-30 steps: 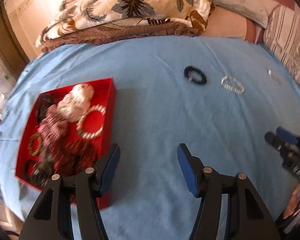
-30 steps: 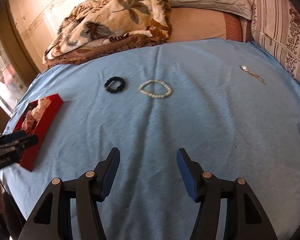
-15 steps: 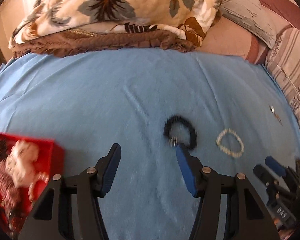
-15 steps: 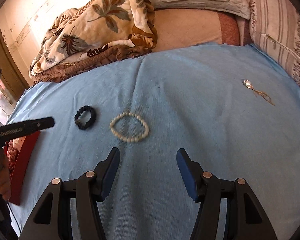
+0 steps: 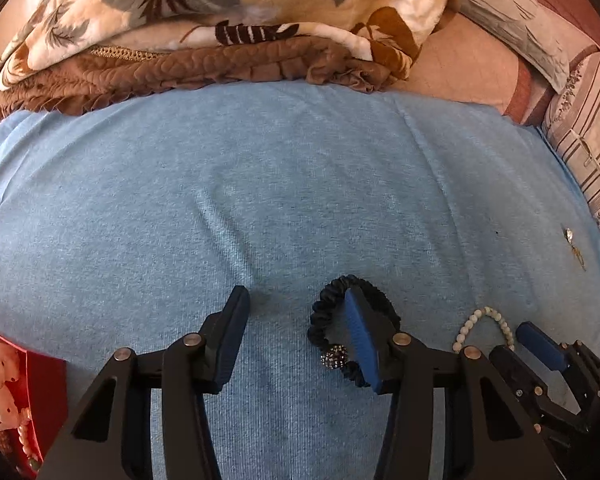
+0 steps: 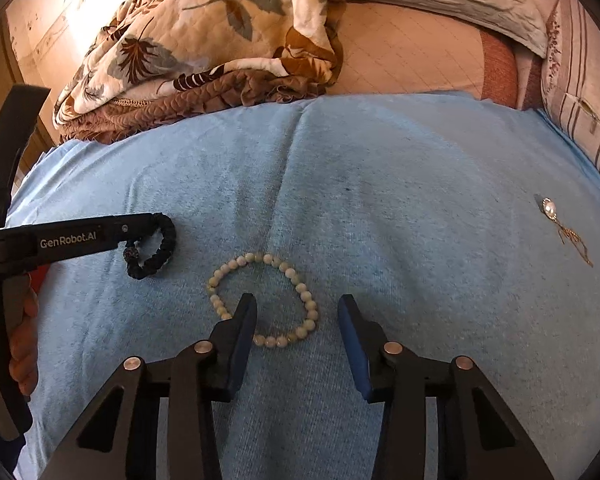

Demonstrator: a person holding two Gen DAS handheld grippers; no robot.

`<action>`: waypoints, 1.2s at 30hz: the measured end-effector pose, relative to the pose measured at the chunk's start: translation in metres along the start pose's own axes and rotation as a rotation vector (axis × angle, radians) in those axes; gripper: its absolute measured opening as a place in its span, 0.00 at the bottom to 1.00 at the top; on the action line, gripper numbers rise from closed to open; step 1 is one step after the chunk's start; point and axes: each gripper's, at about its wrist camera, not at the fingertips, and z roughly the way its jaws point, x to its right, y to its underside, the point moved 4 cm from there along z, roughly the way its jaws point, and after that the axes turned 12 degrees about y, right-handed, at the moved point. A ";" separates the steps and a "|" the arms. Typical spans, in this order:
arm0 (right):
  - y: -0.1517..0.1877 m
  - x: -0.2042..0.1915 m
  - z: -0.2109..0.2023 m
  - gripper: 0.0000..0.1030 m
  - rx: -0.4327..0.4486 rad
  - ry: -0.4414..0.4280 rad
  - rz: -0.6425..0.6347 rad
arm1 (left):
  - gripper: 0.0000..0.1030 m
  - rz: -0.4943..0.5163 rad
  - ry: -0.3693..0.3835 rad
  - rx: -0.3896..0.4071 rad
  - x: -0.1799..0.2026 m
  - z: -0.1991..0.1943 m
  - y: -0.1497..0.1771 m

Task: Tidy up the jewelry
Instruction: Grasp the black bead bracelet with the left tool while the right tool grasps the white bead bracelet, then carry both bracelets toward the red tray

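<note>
We are working on a bed covered by a blue sheet [image 6: 380, 184], with a leaf-print quilt [image 6: 204, 40] bunched at its far edge.

Left claw [image 5: 296, 300]: its jaws are spread and have just been closing. The black braided bracelet [image 5: 324, 312] is lying under its right finger, with one side of the loop falling between the jaws; the pads are not yet pressing it.

Right claw [image 6: 298, 308]: its jaws are likewise spread and have just been closing. They are straddling the near-right arc of the white bead bracelet [image 6: 304, 292], with the left finger standing inside the loop. No pinch is visible.

Further out, a small pendant on a gold chain [image 6: 560, 224] is lying well apart, toward the right. The red box [image 5: 48, 396], at the left edge, is already holding several pieces.

Our judgement: sorting is well under way, and three pieces are still waiting on the sheet.
</note>
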 end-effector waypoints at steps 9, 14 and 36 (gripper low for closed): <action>0.000 -0.008 0.003 0.07 -0.014 -0.023 -0.007 | 0.05 0.055 -0.037 0.004 0.014 -0.005 0.007; 0.008 -0.005 -0.013 0.07 -0.025 -0.079 0.039 | 0.06 -0.006 0.049 -0.009 0.021 -0.019 0.017; 0.036 -0.008 -0.159 0.07 0.171 -0.075 0.004 | 0.06 -0.134 0.231 0.100 0.056 -0.165 0.122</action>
